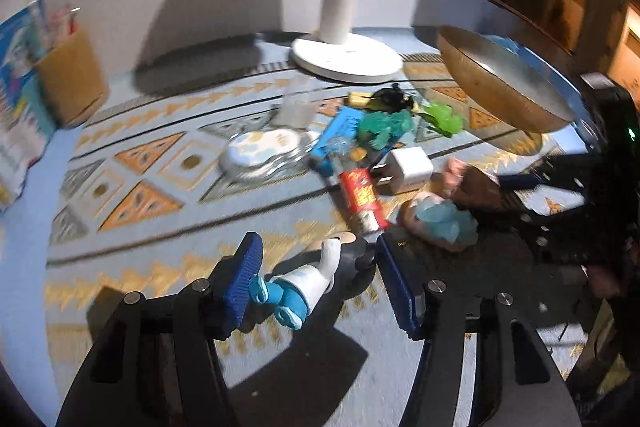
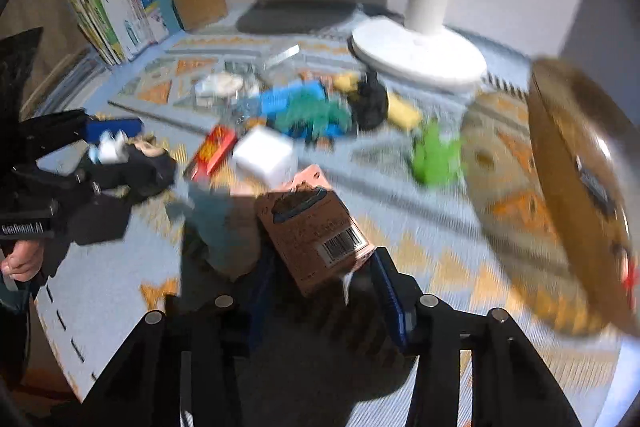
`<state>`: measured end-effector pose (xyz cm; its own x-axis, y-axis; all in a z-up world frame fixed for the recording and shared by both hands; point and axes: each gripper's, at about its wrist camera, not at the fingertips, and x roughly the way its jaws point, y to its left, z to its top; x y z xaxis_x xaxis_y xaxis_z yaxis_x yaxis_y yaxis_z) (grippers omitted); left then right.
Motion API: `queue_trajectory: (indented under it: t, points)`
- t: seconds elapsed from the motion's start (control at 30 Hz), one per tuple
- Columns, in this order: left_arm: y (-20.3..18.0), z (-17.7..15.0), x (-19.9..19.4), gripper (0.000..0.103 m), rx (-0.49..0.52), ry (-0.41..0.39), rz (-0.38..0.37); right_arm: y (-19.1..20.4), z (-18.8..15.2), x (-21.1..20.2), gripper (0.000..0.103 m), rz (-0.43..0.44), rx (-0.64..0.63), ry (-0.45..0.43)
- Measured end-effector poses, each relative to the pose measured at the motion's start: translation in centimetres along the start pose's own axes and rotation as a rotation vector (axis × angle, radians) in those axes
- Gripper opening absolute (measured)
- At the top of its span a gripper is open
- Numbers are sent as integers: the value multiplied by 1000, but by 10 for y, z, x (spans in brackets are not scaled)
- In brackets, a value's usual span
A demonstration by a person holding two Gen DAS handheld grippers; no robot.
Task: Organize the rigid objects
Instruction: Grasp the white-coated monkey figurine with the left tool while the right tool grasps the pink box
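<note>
With the blue-and-white figurine [image 1: 304, 287] caught between the left gripper [image 1: 316, 287] jaws and the pink box [image 2: 316, 227] apparently clamped by the right gripper [image 2: 320, 291], either could be dropped onto the cluttered table [image 1: 132, 227] short of the wooden bowl [image 1: 500, 87].

Blue-white figurine [image 1: 304, 287] lying tilted on cloth; pink barcoded box [image 2: 316, 231] raised, tilted.
</note>
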<state>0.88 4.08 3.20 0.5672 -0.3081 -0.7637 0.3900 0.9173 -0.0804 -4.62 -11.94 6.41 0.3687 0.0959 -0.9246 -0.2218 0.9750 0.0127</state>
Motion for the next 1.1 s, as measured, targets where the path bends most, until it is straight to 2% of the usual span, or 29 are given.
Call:
queue_trajectory:
  t: [0.07,0.2,0.23,0.3,0.4,0.5,0.57,0.6,0.67,0.77,0.93,1.03,1.1]
  points:
    - [2,-7,-3,56,-30,-15,12,-1,-12,-10,45,-20,56,-11]
    - [2,-14,-5,56,-89,-31,25,-8,-37,-27,45,-157,201,-27]
    - [0,-16,-5,56,-92,-34,37,-9,-41,-28,45,-169,228,-20]
    - [-6,-19,-6,56,-85,-33,51,-8,-47,-30,45,-121,262,-4]
    - [-9,-26,-6,56,-75,-8,40,1,-52,-34,47,-62,220,15]
    - [-12,-34,-5,57,-54,24,39,5,-57,-35,63,-101,151,17]
    - [-13,-39,-6,59,-51,36,29,3,-60,-35,63,-123,133,19]
    - [-13,-40,-6,66,-53,44,17,0,-60,-35,63,-120,129,23]
    - [-14,-44,-4,70,-41,72,-21,-4,-58,-33,63,-108,123,22]
    - [-19,-44,-4,70,-6,70,14,-9,-48,-28,63,-101,100,18]
    - [-10,-37,1,72,-21,55,32,-9,-34,-20,63,-77,69,0]
    - [-2,-33,5,72,-18,62,-11,-7,-31,-17,63,-64,55,-12]
    - [-5,-34,4,72,32,83,-45,-4,-32,-17,61,-67,39,-19]
